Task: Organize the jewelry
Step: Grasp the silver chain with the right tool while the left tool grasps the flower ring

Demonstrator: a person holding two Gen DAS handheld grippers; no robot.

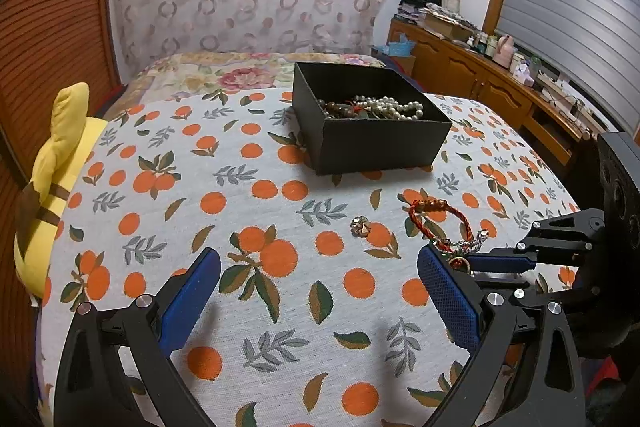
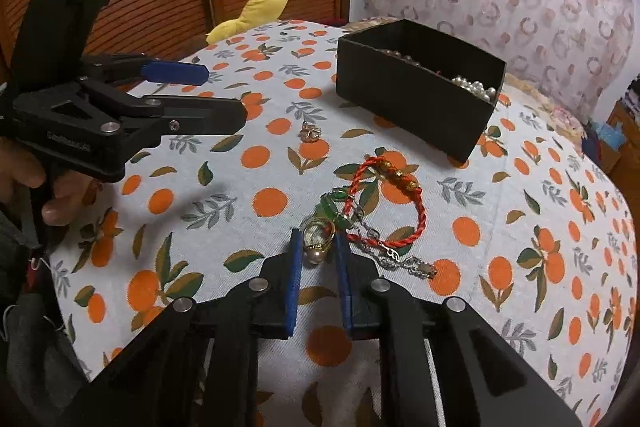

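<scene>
Right wrist view showed the right tongs (image 2: pixel 318 247) narrowed around a gold ring with a pearl (image 2: pixel 317 239), their blue pads (image 2: pixel 295 283) just beside it on either side; whether they touched it could not be told. The ring lay on the orange-print cloth (image 2: pixel 200 227) of the worktop, touching a green pendant (image 2: pixel 334 211), beside a red braided bracelet (image 2: pixel 394 195) and a silver chain (image 2: pixel 394 255). A small gold floral piece (image 2: pixel 311 133) lay apart, nearer the black box (image 2: pixel 412 103), which held a pearl strand (image 2: pixel 476 87). Left wrist view showed the left tongs (image 1: pixel 320 291) spread wide above the cloth, holding nothing. A yellow plush toy (image 1: pixel 60 167) sat at the worktop's left edge.
</scene>
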